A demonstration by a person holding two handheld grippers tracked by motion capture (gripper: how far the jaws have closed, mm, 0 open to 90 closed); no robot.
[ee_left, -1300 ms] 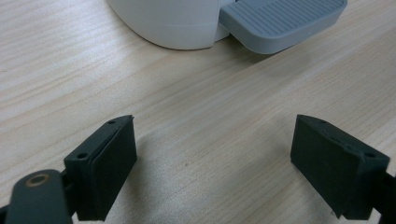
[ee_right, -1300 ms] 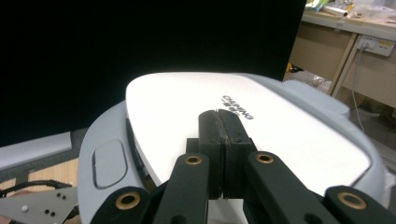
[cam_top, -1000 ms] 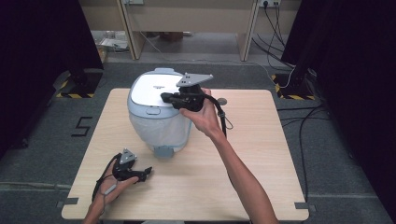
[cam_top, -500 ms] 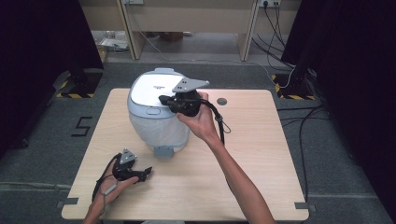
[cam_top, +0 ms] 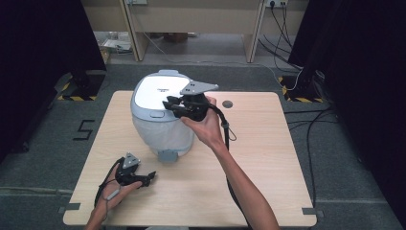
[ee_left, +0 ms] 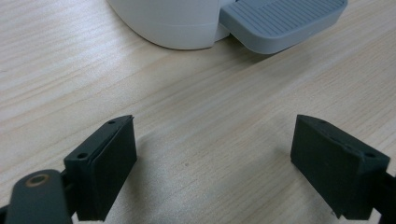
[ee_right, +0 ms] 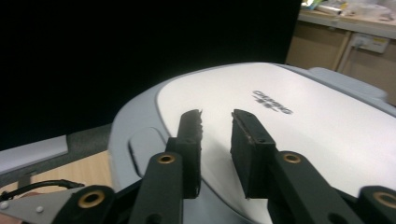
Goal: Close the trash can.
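The right gripper (cam_top: 173, 106) hovers over the lid of the white-and-grey pedal bin (cam_top: 160, 117), just left of centre in the high view. A second ago it was out over the right side of the lid; half a second ago it had come in lower and further left, and now it sits above the front-right part of the white lid panel (ee_right: 299, 116). Its jaws have just been opening — a narrow gap now stands between the pads, and in the right gripper view there is nothing in that gap, only the lid's surface showing behind it. The small grey tab at the lid's front edge (cam_top: 156, 114) lies just beside the fingertips; whether they touch the lid I cannot tell.

I read this as a gripper that had pressed together and is now loosening again above the lid — so the lid is not gripped, and it is down, flat on the bin. If the aim is to open it, that has yet to happen.

The left gripper (cam_top: 149, 178) rests low on the wooden table (cam_top: 268, 158) in the lower left of the high view, where it was in both earlier frames. Its jaws are spread wide with bare wood between them, and the bin's grey foot pedal (ee_left: 280, 21) lies ahead at the top of the left gripper view, well short of the pads.
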